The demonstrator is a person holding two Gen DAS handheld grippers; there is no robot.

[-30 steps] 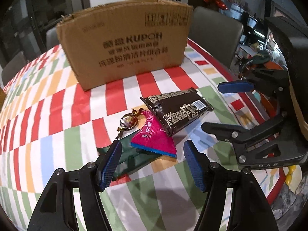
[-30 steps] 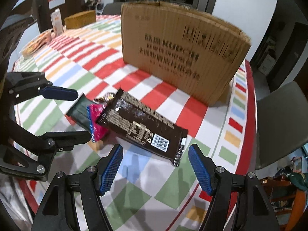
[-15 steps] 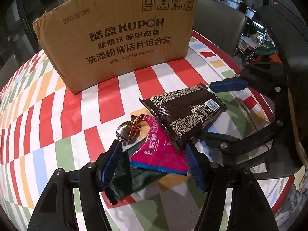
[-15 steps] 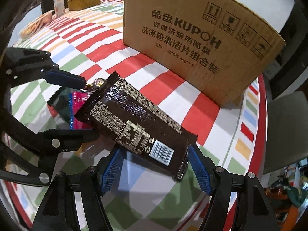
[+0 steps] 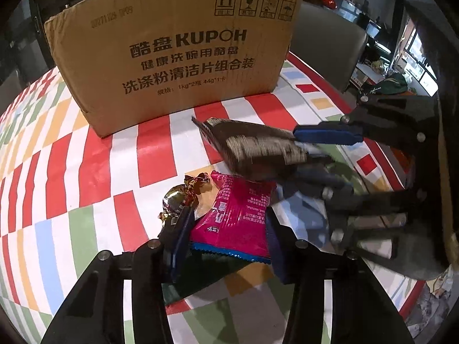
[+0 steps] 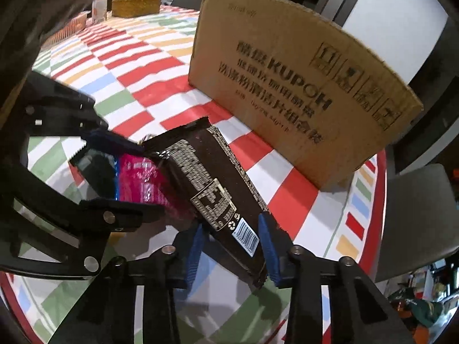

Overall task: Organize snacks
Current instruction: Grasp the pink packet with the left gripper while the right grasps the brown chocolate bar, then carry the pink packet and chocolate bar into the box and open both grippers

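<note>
On my left, the gold foil-wrapped candy lies on the bench, just beside my left hand-held gripper, whose pads are closed in on the pink snack packet, itself lying over a dark green packet. Further right, my right hand-held gripper is clamped on the barcode end of the dark brown snack bar, its far end tilted up off the bench. I judge both pickups are in hand; next I need to lift clear and carry each over the rim of the cardboard box behind.
</note>
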